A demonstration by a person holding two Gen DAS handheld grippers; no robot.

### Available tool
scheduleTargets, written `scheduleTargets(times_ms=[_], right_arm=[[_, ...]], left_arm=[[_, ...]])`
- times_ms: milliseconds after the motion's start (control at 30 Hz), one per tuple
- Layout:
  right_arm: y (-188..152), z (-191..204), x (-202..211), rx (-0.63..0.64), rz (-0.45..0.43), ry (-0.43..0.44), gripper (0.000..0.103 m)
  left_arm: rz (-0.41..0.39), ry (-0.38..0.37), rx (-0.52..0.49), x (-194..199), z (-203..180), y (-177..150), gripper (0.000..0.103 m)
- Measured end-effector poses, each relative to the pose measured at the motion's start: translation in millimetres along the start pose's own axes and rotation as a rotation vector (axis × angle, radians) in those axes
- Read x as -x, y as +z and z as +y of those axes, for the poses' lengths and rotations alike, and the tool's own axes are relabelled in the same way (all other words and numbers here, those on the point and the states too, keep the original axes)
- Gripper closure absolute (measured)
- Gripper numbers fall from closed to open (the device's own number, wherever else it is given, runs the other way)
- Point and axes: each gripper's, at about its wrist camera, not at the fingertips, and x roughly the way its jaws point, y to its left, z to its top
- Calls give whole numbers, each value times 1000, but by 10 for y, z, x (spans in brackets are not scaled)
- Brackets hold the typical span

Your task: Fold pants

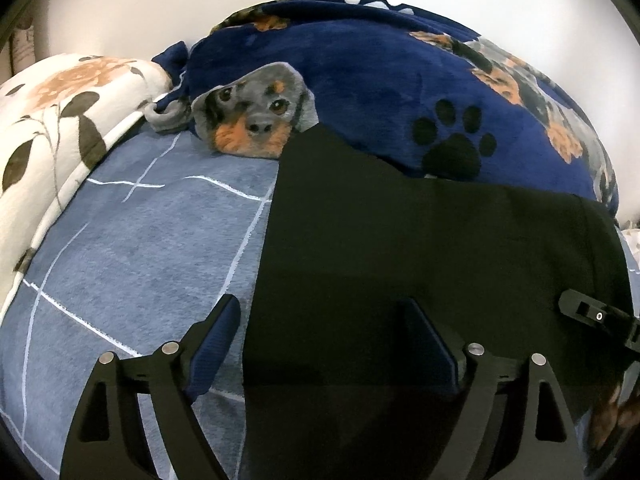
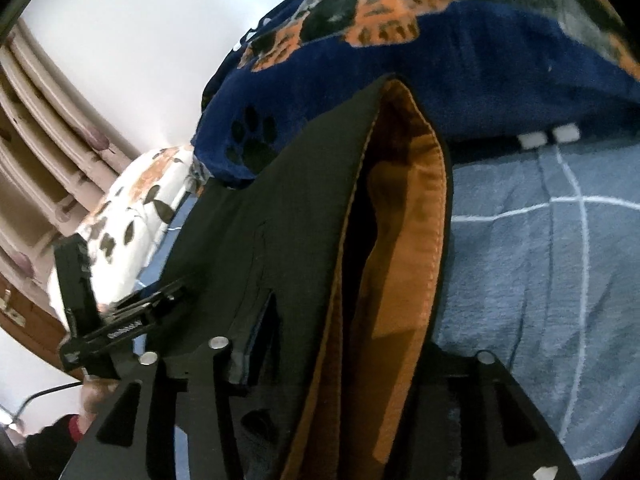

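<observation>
Black pants point(image 1: 420, 240) on the bed, both grippers at the near edge.
Your left gripper point(image 1: 320, 336) stands released, straddling their left edge; your right gripper's point(image 2: 340, 360) grasp: cannot tell. Pants run away from you.

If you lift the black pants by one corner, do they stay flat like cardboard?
Probably not. The black pants drape limply over the bed, so they would likely sag. The orange lining gapes open, so the layers may slide apart.

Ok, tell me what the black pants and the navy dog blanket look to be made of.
Black pants: smooth, matte woven cloth, with an orange-brown lining that looks soft; the fibre can't be told. Navy dog blanket: plush fleece by its look, with a fuzzy nap, soft sheen and printed dog faces and paw marks.
</observation>
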Motion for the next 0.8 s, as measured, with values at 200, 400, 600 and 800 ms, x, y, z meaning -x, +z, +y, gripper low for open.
scheduleTargets(times_ms=[200,400,600,800], right_arm=[[-39,89,125,21,-92,-195,17],[-74,225,226,69,-175,-341,13],[-91,331,231,121,-185,-407,9],[-98,426,160,168,-169,-444,7]], left_arm=[[-8,16,-9,9,-6,-10,17],[-19,33,-21,17,-19,-15,17],[-28,55,-34,30,-32,-25,17],[-33,65,-39,34,-42,-33,16]])
